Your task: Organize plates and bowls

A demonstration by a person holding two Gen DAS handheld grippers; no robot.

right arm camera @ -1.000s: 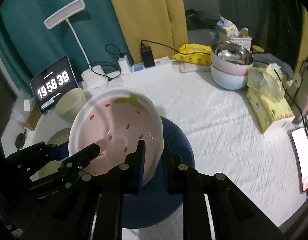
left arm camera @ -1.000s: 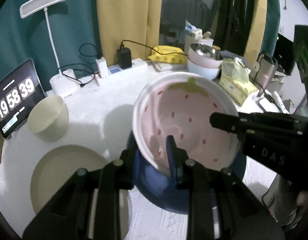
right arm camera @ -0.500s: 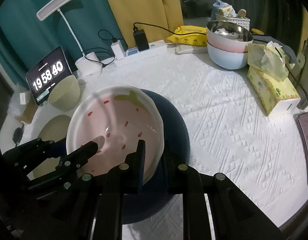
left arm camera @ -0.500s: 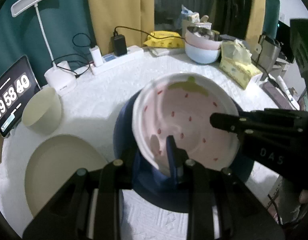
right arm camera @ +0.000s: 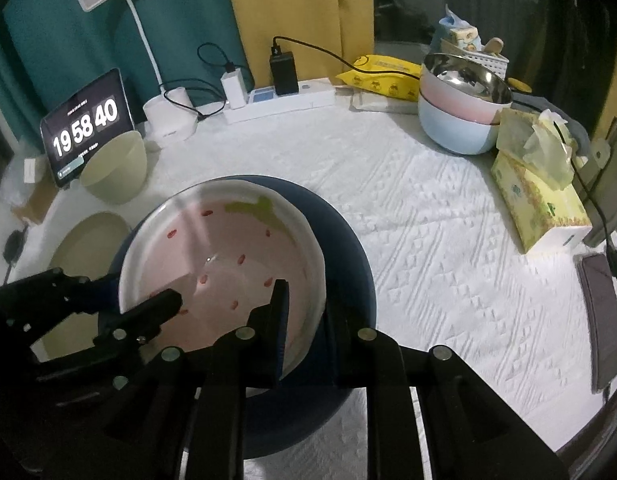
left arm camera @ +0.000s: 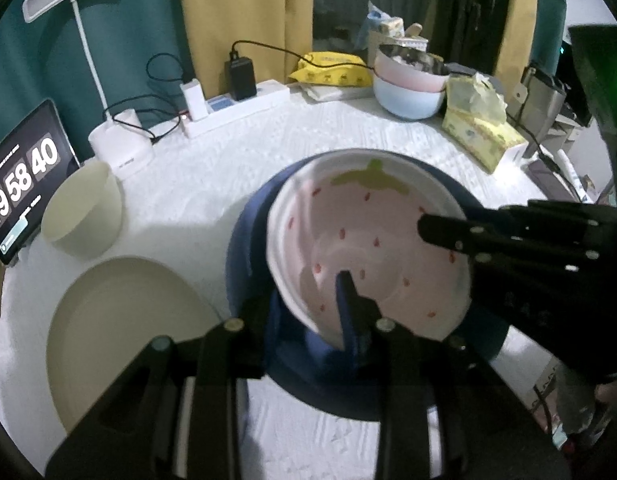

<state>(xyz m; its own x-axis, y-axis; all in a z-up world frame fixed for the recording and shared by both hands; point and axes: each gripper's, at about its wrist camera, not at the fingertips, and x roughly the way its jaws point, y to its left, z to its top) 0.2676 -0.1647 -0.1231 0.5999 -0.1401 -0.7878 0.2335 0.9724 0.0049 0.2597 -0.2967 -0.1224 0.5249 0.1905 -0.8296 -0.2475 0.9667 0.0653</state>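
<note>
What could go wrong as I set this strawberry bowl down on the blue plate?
The bowl tilts over the blue plate, pinched only at its near rim by the left gripper and the right gripper. Both jaws have just been opening with the rim between them, so it may slip and knock the plate. It also sits left of the plate's middle, so it could land crooked.
</note>
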